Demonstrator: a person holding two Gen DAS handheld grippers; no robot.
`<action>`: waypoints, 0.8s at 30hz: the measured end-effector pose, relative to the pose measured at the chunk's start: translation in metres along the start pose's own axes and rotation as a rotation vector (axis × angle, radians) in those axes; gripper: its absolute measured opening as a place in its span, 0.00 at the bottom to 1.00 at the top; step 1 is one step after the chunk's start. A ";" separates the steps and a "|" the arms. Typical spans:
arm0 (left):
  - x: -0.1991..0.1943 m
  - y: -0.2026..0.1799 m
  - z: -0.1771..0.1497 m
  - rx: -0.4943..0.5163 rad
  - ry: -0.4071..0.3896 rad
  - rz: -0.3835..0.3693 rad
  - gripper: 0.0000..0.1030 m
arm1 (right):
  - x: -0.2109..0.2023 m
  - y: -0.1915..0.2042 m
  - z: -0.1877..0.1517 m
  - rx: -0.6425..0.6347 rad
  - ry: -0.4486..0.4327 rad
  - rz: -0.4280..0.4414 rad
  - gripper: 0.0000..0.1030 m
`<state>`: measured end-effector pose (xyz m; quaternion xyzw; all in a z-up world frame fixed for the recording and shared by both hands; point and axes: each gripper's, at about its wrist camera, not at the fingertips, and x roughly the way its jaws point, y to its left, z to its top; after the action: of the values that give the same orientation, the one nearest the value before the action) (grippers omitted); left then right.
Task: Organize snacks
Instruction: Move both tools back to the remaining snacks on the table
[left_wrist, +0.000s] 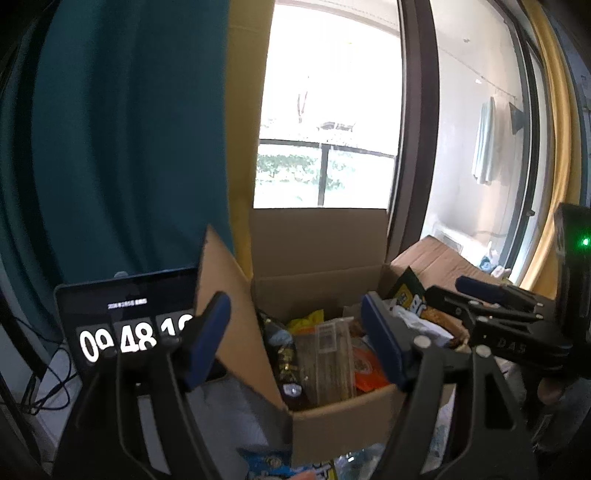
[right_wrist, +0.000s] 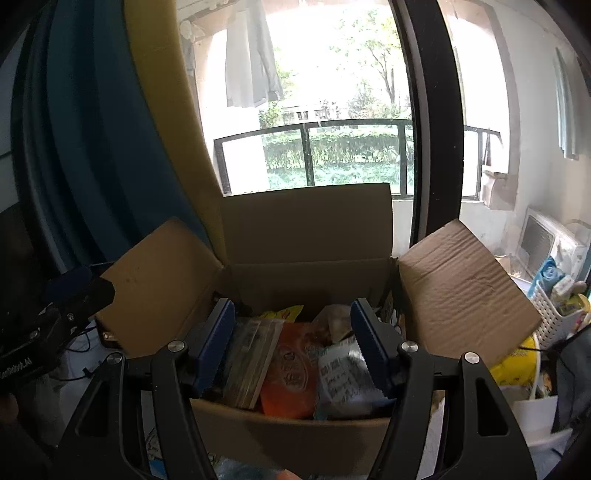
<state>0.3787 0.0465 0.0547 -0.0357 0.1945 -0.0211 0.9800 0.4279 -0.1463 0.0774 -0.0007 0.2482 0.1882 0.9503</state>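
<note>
- Daylight is pouring in through the window (left_wrist: 325, 110), blowing out the sky to plain white in the left wrist view.
- The cardboard box (right_wrist: 306, 236) is sitting backlit, its inside falling into dim shadow.
- Fisheye distortion is bowing the window frame (right_wrist: 432, 129) and darkening the corners.
- Nearby packets at the bottom edge are blurring out of focus.
</note>
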 end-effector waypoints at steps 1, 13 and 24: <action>-0.005 0.000 -0.002 -0.002 -0.003 0.001 0.72 | -0.005 0.001 -0.002 0.001 -0.003 -0.001 0.67; -0.054 0.007 -0.034 -0.036 -0.009 0.000 0.73 | -0.048 0.016 -0.037 -0.006 -0.004 -0.013 0.66; -0.069 0.017 -0.090 -0.067 0.080 -0.001 0.74 | -0.076 0.036 -0.087 -0.006 0.035 -0.014 0.66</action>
<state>0.2806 0.0614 -0.0031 -0.0678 0.2340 -0.0167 0.9697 0.3132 -0.1485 0.0404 -0.0086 0.2644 0.1824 0.9470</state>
